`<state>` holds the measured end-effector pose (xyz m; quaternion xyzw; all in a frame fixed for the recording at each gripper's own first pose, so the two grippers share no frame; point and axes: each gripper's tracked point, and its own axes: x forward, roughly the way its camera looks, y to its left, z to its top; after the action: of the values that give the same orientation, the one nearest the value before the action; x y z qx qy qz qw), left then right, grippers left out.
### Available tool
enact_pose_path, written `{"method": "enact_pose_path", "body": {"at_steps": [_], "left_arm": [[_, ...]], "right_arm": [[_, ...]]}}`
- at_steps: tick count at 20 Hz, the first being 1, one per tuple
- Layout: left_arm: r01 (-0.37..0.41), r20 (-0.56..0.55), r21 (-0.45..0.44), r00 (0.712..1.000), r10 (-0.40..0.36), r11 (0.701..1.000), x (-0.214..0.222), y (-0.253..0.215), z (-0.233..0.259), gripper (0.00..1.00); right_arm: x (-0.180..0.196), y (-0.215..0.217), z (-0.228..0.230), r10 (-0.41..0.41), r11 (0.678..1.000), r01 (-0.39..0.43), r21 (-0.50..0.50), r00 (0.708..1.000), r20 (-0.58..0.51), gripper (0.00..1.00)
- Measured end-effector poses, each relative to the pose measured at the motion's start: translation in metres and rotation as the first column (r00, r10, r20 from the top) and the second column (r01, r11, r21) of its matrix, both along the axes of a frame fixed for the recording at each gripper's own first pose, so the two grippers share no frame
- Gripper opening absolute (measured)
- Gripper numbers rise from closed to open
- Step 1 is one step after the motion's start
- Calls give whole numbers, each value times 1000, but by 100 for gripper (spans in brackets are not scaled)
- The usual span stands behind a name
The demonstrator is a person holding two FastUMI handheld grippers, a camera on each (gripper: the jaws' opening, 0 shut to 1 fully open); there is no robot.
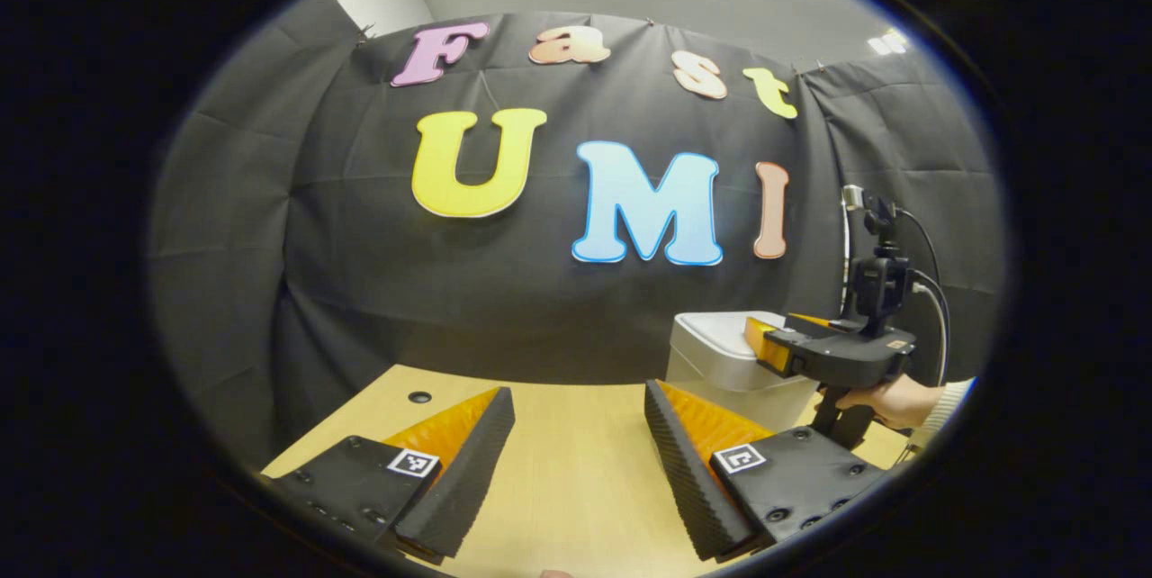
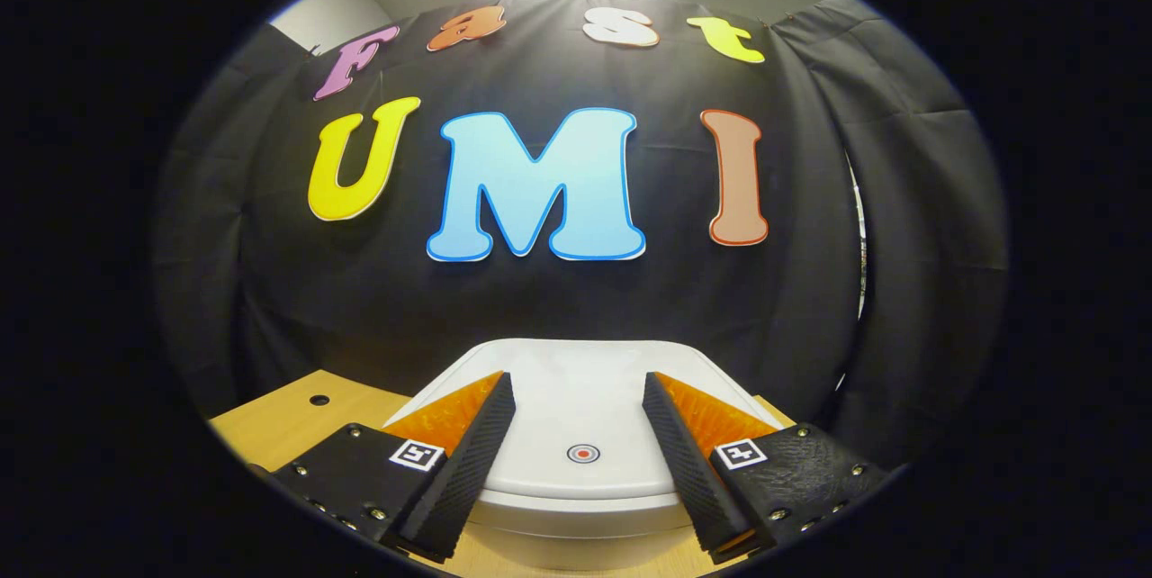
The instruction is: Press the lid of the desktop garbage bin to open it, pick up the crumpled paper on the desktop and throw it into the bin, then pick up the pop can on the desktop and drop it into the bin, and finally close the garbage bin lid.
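Our left gripper [image 1: 576, 398] hangs over the wooden table [image 1: 576, 488] with its fingers wide apart and nothing between them. Black cloth makes the wall behind the table. Off to the right we see the white bin [image 1: 720, 362] with its lid shut. Our right gripper [image 2: 576, 393] is held by a hand [image 1: 886, 400] just above the lid [image 2: 576, 407], fingers apart, nothing between them.

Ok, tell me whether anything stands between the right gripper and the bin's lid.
Nothing visible does. The right gripper hangs open right over the white plastic garbage bin's closed lid, its round red-centred button lying between the fingers. In the left gripper view it reaches over the bin from the side.
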<state>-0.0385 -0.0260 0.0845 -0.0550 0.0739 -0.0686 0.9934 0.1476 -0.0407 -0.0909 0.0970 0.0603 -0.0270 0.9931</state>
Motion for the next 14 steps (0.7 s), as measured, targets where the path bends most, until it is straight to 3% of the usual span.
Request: {"method": "enact_pose_path", "body": {"at_steps": [6,14], "left_arm": [[-18,3,-3,1000,18,1000,-14,9,4,95],[-51,5,-6,999,51,999,-29,17,6,95]], "right_arm": [[-4,-1,5,-19,1000,19,13,1000,-7,93],[-40,4,8,-34,999,37,30,996,-81,94]]}}
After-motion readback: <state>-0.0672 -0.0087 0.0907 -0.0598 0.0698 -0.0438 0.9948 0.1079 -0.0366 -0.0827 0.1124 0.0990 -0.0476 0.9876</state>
